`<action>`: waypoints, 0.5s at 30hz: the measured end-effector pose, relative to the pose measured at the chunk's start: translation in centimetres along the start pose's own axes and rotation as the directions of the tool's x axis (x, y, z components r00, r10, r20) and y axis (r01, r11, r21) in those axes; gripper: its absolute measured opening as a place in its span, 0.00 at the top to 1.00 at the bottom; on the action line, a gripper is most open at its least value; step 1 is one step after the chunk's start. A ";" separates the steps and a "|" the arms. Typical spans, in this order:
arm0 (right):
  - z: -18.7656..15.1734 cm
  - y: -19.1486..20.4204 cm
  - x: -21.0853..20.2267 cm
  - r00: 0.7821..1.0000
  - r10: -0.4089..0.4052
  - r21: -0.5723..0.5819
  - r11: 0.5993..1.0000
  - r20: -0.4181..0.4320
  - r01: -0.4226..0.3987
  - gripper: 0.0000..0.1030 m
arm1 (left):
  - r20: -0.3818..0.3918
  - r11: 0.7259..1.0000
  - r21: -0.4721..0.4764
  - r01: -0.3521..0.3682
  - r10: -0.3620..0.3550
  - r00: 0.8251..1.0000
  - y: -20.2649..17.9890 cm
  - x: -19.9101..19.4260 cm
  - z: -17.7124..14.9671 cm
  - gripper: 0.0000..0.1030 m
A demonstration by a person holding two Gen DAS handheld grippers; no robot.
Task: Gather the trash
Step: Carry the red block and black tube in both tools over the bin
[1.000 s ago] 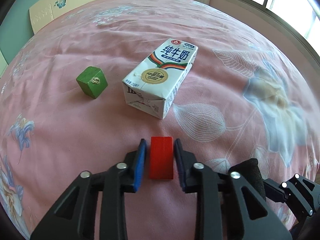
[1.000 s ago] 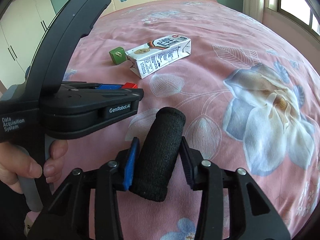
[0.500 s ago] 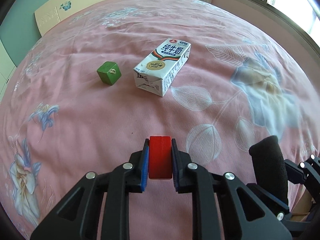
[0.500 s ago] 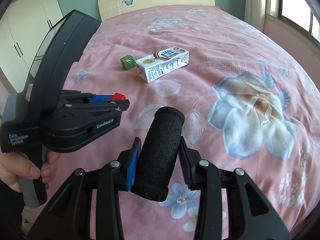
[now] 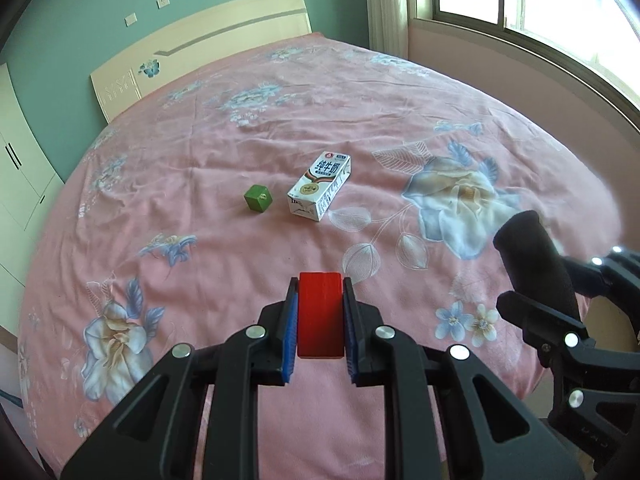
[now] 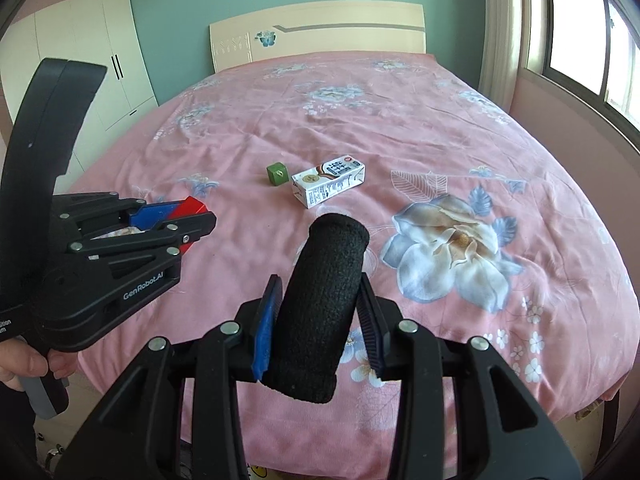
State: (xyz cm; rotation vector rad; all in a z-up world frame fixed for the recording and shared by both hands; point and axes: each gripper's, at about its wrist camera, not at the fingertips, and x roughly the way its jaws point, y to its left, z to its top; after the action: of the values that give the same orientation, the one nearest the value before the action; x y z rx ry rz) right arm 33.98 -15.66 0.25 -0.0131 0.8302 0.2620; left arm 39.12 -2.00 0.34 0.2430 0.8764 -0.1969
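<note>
Left wrist view: left gripper [image 5: 319,312] clamps a red block [image 5: 320,320], right gripper [image 6: 320,320] clamps a black foam roll [image 6: 320,304]; milk carton [image 5: 320,191] lies far ahead, long axis pointing away, rightward.

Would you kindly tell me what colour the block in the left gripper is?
Red; the block shows best in the left wrist view.

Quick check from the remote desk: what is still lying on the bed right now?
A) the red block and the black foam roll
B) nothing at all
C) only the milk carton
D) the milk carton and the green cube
D: the milk carton and green cube lie side by side on the bedspread, while the red block is clamped in the left claw and the black foam roll in the right claw.
</note>
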 end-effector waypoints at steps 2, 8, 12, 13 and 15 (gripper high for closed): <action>-0.1 0.2 -1.9 1.000 -0.005 -0.005 1.000 0.020 0.005 0.62 | 0.026 1.000 0.008 -0.005 0.004 1.000 -0.4 -2.3 -0.2 0.79; -0.9 0.9 -7.9 0.997 -0.024 -0.041 0.999 0.074 0.027 0.62 | 0.094 0.999 0.036 -0.017 0.013 0.995 -1.9 -8.4 -1.7 0.79; -2.0 1.3 -11.1 0.994 -0.029 -0.063 0.997 0.102 0.035 0.62 | 0.127 0.998 0.058 -0.024 0.016 0.992 -3.0 -11.7 -3.1 0.79; -2.4 1.3 -11.8 0.994 -0.027 -0.068 0.997 0.106 0.034 0.62 | 0.135 0.997 0.066 -0.027 0.018 0.991 -3.2 -12.3 -3.6 0.79; -3.2 1.5 -13.0 0.994 -0.023 -0.072 0.997 0.111 0.031 0.62 | 0.148 0.996 0.078 -0.037 0.025 0.989 -3.6 -13.3 -4.5 0.79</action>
State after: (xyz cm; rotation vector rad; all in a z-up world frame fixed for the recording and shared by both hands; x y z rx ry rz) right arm 22.93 -17.54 7.71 -0.0784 0.7096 0.2654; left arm 26.53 -3.16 7.43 0.3135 0.7186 -0.2184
